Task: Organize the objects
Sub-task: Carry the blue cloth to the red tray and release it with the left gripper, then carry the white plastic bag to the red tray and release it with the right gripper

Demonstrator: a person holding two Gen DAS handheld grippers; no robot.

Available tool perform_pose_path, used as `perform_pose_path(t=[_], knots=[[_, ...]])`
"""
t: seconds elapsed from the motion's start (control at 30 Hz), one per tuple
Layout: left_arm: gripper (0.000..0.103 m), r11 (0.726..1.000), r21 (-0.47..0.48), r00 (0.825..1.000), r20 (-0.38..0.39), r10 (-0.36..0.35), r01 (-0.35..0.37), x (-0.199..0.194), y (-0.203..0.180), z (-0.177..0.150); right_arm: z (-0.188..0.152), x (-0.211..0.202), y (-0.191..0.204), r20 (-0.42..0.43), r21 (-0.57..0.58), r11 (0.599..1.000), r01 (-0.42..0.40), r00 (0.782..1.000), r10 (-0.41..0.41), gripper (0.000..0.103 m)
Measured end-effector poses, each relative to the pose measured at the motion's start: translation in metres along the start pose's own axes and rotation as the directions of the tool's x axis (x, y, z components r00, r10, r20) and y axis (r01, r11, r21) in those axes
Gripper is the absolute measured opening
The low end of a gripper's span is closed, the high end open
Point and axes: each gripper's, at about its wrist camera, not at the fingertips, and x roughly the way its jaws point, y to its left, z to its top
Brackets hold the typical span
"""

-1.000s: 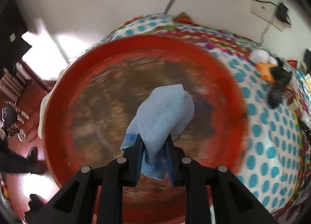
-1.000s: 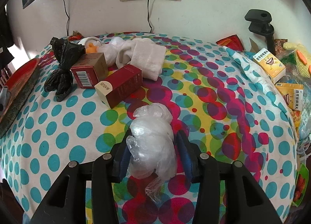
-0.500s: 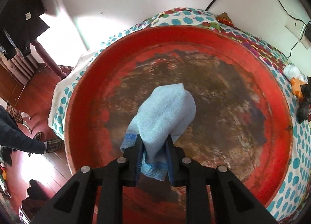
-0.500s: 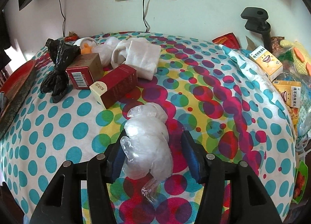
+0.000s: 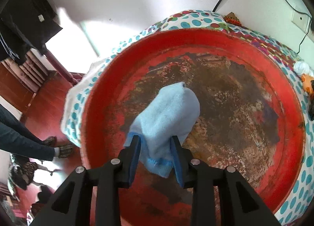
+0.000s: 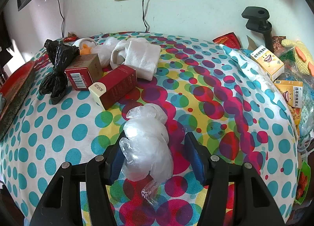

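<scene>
Overhead, polka-dot tablecloth (image 6: 58, 128) (white wall (image 6: 206, 0))

Red tray (image 5: 290, 147) runs off the frame at 6 o'clock; only a person's legs (image 5: 21, 137) show at 9 o'clock.

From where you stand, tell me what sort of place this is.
Most likely a lived-in room at home, not a lab. A polka-dot cloth covers the table, household clutter such as the red boxes and folded white towel lies on it, and the wood floor runs beside dark furniture.
</scene>
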Motion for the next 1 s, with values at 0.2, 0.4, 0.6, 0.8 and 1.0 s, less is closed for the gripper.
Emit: perform_pose_path(t=[0.2, 0.4, 0.6, 0.8, 1.0], knots=[[0.046, 1.000, -0.024, 1.000, 0.022, -0.006, 0.007, -0.022, 0.002, -0.001, 0.000, 0.000, 0.000, 0.000, 0.000, 1.000, 0.001, 1.000, -0.001, 0.056], [0.047, 0.999, -0.012, 0.999, 0.018, -0.042, 0.042, -0.042, -0.010, -0.016, 0.000, 0.000, 0.000, 0.000, 0.000, 1.000, 0.000, 1.000, 0.000, 0.056], [0.047, 0.998, 0.010, 0.997, 0.029, -0.065, 0.064, -0.059, -0.027, -0.033, 0.000, 0.000, 0.000, 0.000, -0.001, 1.000, 0.002, 1.000, -0.002, 0.055], [0.047, 0.994, 0.018, 0.994, 0.035, -0.105, 0.105, -0.069, -0.038, -0.043, -0.001, -0.003, 0.007, 0.007, -0.006, 1.000, 0.011, 1.000, -0.011, 0.034], [0.047, 0.994, 0.056, 0.995, 0.019, -0.100, 0.099, -0.069, -0.049, -0.048, -0.003, -0.006, 0.022, -0.004, -0.012, 1.000, 0.017, 1.000, -0.017, 0.032]])
